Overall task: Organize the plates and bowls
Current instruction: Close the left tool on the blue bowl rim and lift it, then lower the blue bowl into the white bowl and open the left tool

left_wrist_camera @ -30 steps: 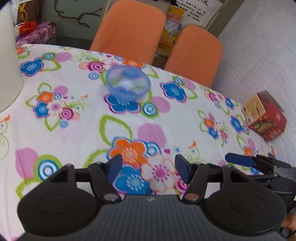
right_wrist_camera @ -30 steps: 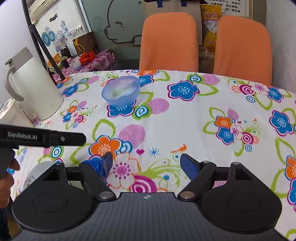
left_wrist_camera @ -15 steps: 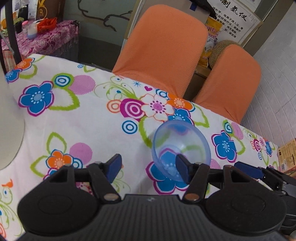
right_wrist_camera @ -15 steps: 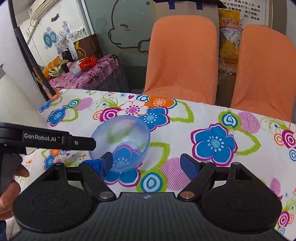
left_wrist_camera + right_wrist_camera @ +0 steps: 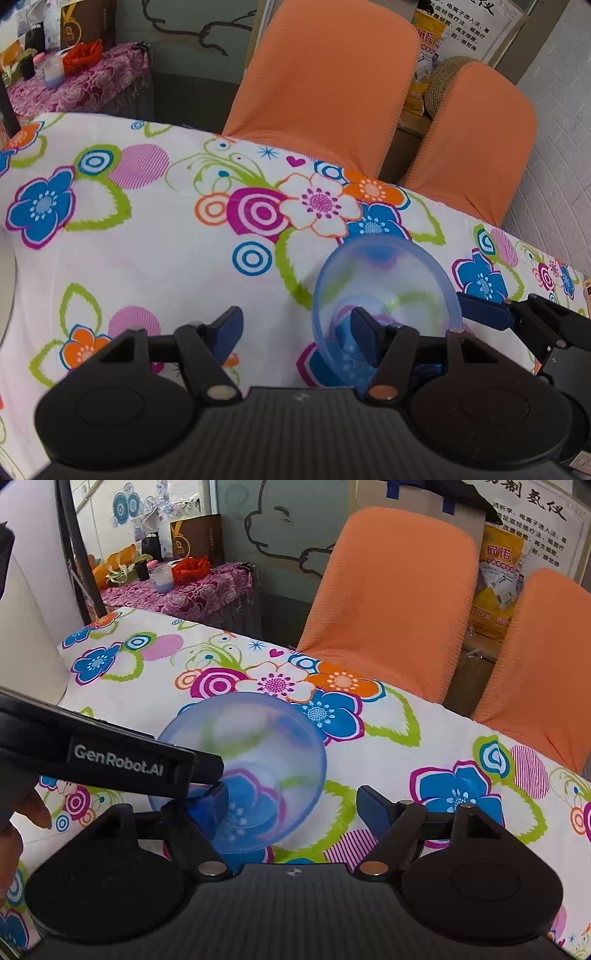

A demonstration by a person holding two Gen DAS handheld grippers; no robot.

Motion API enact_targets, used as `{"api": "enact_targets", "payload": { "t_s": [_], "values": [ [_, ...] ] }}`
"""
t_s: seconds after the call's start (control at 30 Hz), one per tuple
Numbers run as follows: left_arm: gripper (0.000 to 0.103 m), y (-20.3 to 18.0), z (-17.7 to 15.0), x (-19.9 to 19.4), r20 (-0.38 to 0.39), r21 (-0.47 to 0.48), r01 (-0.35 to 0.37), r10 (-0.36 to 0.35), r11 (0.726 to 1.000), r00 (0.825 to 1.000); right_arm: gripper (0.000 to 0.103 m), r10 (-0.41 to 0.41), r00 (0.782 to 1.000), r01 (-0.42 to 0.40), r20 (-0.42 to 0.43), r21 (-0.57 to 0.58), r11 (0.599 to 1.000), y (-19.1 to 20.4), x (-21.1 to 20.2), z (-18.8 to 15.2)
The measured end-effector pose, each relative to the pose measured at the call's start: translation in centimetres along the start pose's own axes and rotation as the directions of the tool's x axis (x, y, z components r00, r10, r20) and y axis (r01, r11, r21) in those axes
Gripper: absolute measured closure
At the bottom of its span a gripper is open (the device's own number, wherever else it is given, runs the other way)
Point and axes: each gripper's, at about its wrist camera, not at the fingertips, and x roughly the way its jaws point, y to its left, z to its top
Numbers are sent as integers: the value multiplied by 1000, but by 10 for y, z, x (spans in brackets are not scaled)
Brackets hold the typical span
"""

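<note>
**Two open grippers at one blue bowl**

While the table (image 5: 155, 251) fills both views under its flowered cloth, two orange chairs (image 5: 325, 85) stand behind its far edge. Beyond them sits a side table (image 5: 184, 594) with a purple cover, cluttered with small items. At the left edge of the right wrist view rises a white jug (image 5: 26, 635).

Near the far edge of the cloth stands the bowl (image 5: 384, 291), translucent blue and upright. The left gripper (image 5: 295, 328) is spread wide, its right finger (image 5: 364, 332) down inside the bowl and its left finger out over bare cloth. The right gripper (image 5: 291, 805) is also spread wide; its left finger (image 5: 210, 805) shows through the bowl's wall, the right finger clear of it on the cloth. Whether either finger touches the wall cannot be told. At the left edge of that view a hand (image 5: 14, 830) grips the left tool's handle
</note>
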Motion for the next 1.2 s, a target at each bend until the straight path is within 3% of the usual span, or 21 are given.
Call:
{"api": "enact_targets", "payload": {
  "t_s": [0.03, 0.1, 0.17, 0.43, 0.7, 0.9, 1.2],
  "values": [
    [53, -2, -1, 0, 3, 18, -7, 6, 1000, 1000, 46, 8, 1000, -8, -5, -14, 1000, 3, 0, 0],
    [85, -7, -1, 1, 0, 44, -12, 12, 999, 1000, 55, 76, 997, -76, -32, -4, 997, 10, 3, 0],
    [94, -8, -1, 1, -29, 32, 36, -35, 999, 999, 55, 95, 994, -95, -50, 8, 995, 16, 3, -1],
    [94, -9, -9, -11, -57, 5, 71, -71, 997, 996, 51, 79, 996, -78, -46, 13, 997, 23, -18, -5],
    [94, -33, -33, -55, -45, 28, 124, -123, 992, 991, 50, 87, 996, -86, -13, 72, 994, 18, -68, -31],
    [94, -74, -83, -99, -39, 87, 173, -170, 981, 985, 49, 60, 998, -61, 12, 117, 991, 13, -137, -77],
    [94, -145, -167, -144, -120, 161, 303, -286, 939, 951, 48, -20, 999, 27, -38, 189, 982, -4, -223, -159]
  ]
}}
